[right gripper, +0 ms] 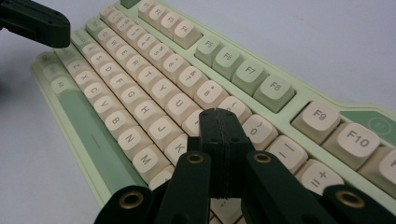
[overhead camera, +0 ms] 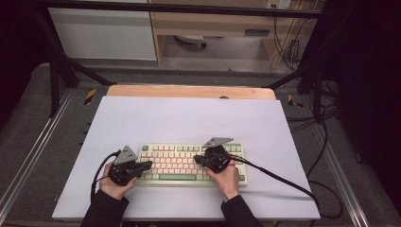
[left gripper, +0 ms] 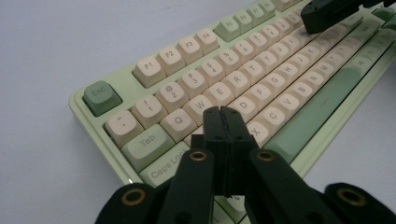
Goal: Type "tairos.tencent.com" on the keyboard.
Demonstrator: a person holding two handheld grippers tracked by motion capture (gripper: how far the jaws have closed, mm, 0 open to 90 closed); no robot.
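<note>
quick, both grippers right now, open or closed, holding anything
left gripper: closed, fingers pressed together, holding nothing, over the keyboard near A and S.
right gripper: closed, holding nothing, over the keys near K.

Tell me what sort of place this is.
Probably a lab or workshop recording bench: a white sheet covers the table, a dark metal frame surrounds it, and loose cables hang by a cabinet behind. The keyboard sits alone, like a test setup.
</note>
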